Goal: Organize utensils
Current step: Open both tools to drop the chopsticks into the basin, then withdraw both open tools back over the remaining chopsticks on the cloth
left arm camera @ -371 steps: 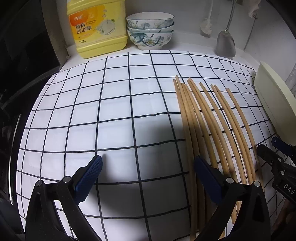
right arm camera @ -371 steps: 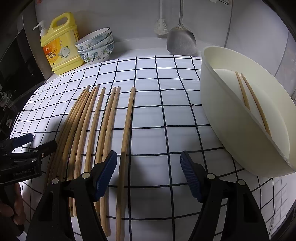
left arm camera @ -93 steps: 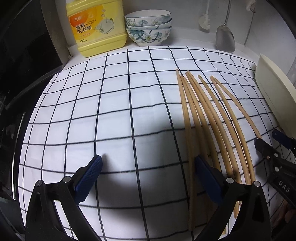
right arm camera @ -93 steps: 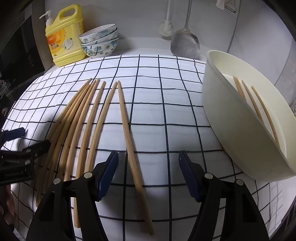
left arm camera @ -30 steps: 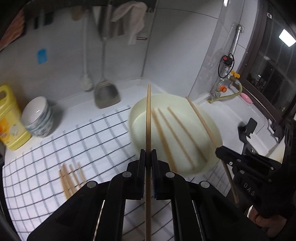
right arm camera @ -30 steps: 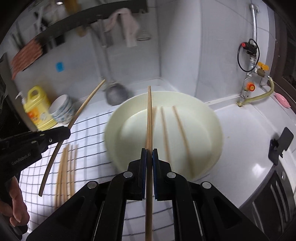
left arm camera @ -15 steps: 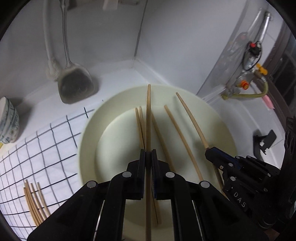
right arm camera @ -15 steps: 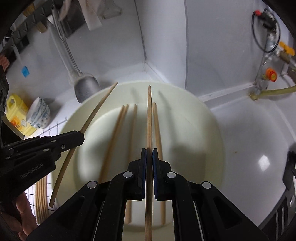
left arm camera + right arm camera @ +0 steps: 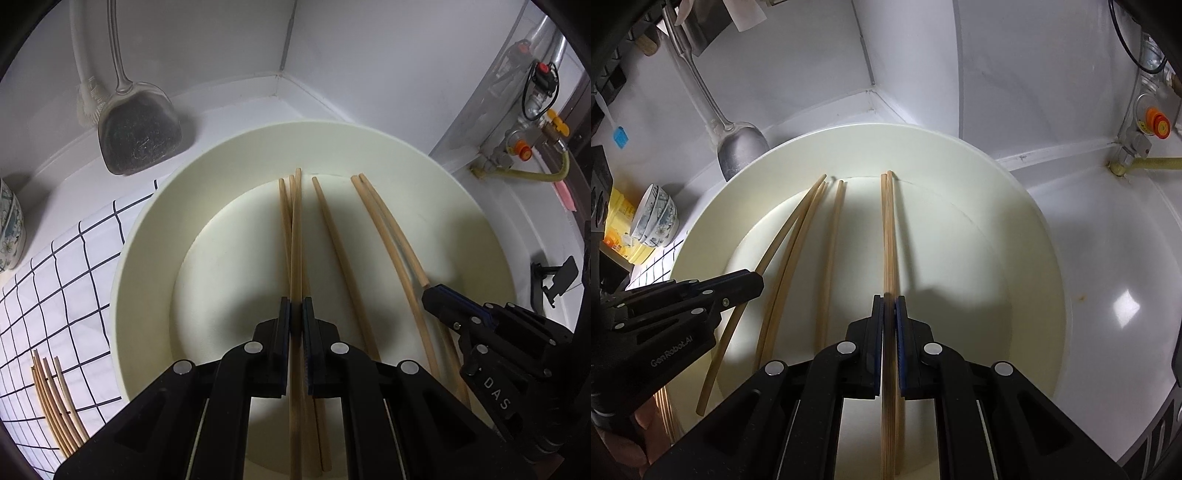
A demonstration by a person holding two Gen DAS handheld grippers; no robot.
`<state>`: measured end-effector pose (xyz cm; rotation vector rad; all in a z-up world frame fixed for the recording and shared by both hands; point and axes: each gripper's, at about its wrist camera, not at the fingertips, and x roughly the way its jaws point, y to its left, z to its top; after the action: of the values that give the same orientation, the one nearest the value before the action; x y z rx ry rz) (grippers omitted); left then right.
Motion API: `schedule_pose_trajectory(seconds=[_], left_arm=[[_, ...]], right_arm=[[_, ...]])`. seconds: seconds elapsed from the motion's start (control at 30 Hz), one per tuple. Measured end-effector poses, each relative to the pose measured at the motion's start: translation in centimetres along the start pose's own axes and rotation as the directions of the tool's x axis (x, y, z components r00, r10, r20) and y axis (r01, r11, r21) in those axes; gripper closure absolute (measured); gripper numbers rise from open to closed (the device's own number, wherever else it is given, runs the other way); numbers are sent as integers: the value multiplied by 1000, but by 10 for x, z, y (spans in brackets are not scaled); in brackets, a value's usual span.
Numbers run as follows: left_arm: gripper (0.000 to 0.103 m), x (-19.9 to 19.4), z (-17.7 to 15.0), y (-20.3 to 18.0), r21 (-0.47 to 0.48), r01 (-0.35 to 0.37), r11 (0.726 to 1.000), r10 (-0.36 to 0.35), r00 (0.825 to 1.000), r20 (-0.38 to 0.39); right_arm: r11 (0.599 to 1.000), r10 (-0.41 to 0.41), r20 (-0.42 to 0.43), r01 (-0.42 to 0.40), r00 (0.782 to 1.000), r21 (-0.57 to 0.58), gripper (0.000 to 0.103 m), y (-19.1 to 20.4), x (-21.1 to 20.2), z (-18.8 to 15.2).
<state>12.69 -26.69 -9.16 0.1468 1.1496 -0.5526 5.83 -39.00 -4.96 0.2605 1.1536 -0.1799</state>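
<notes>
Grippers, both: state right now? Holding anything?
Left gripper: closed on a chopstick, over the basin.
Right gripper: closed on another chopstick, over the same basin.

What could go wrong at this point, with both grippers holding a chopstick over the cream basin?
1. The left gripper grips its chopstick near the middle; released from above, it could bounce out of the cream basin.
2. The right gripper is close beside it; the two held sticks could clash.
3. The right chopstick may land crosswise on those already inside.
</notes>
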Motion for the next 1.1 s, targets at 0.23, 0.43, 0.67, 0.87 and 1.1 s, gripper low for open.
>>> schedule_pose_trajectory(seconds=[0.23, 0.43, 0.67, 0.87, 1.1], left_arm=[[77, -5, -1, -1, 1, -25, 1000, 25, 1000, 10], [42, -30, 0, 9, -10, -50, 999, 51, 995, 83], [30, -61, -9, 32, -29, -76, 997, 79, 989, 123], [22, -93, -29, 52, -32, -99, 995, 103, 983, 152], [12, -132, -59, 82, -51, -121, 991, 129, 974, 189]], right_arm=[[1000, -31, 23, 31, 999, -5, 97, 1, -5, 3], [999, -53, 68, 53, 996, -4, 82, 3, -22, 3], [998, -61, 92, 60, 994, 8, 66, 17, -42, -9], [998, -56, 110, 55, 992, 6, 56, 45, -59, -25], [999, -47, 121, 49, 992, -16, 48, 90, -80, -50]])
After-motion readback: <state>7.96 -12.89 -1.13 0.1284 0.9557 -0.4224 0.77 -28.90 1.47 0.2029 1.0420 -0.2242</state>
